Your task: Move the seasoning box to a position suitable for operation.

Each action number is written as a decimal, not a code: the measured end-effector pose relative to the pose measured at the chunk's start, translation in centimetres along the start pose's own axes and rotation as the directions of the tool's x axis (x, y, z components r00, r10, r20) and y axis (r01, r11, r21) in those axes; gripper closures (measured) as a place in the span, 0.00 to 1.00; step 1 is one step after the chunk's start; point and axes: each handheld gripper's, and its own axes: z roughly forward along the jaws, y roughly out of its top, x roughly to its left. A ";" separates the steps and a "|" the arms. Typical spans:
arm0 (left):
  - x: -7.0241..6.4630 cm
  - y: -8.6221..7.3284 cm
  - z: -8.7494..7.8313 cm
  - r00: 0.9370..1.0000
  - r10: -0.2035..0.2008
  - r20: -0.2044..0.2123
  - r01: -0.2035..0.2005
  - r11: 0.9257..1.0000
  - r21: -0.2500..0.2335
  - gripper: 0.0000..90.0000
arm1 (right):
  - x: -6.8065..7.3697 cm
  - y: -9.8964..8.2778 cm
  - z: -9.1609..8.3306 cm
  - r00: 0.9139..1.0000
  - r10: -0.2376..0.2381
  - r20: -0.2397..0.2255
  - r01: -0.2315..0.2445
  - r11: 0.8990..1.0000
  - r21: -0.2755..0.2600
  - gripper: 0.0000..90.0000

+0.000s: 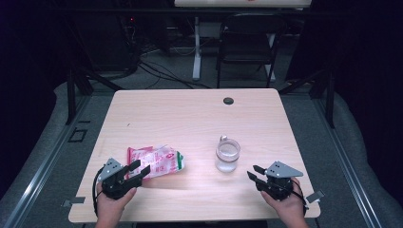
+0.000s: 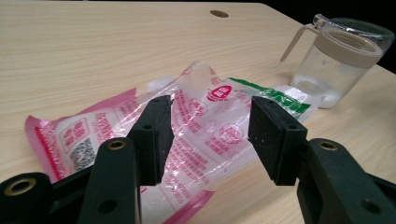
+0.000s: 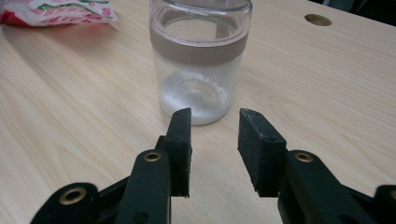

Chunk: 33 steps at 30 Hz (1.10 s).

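Left gripper [image 2: 208, 135] open over pink packet [image 2: 187, 130]

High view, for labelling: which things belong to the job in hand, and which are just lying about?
Job: packet, jar, left hand-held gripper, right hand-held gripper.
Lying about: folding chair, floor cables.

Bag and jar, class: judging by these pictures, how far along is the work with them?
Hardly begun. Done: nothing visible; the pink plastic bag lies flat on the table and the clear jar stands upright with its lid on. In hand: the left gripper hangs open at the bag, the right gripper open before the jar. Left: gripping either one, and everything after.
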 end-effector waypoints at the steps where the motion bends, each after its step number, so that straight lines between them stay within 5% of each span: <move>1: -0.3 0.0 0.1 1.000 0.008 -0.005 -0.008 1.000 0.004 0.55 | -0.1 0.0 0.0 1.000 0.004 0.001 -0.004 1.000 0.000 0.73; 11: -3.2 1.7 1.1 0.996 0.090 0.013 -0.090 0.996 0.013 0.67 | -0.4 1.5 0.3 0.999 0.041 -0.002 -0.041 0.999 -0.021 0.81; 17: -6.6 5.1 3.2 0.988 0.145 0.053 -0.147 0.989 0.025 0.83 | -1.1 3.8 0.9 0.999 0.042 -0.005 -0.042 0.999 -0.018 0.88; 24: -9.1 7.3 6.4 0.983 0.159 0.092 -0.165 0.985 0.054 0.95 | -1.7 5.5 1.8 0.998 0.063 0.003 -0.063 0.997 -0.034 0.97; 28: -10.2 7.6 8.1 0.980 0.145 0.138 -0.156 0.985 0.072 1.00 | -1.9 5.1 2.3 0.998 0.063 0.012 -0.062 0.997 -0.046 1.00; 33: -11.3 7.3 10.1 0.979 0.154 0.133 -0.168 0.981 0.098 1.00 | -2.4 4.4 3.0 0.996 0.092 0.005 -0.091 0.995 -0.040 1.00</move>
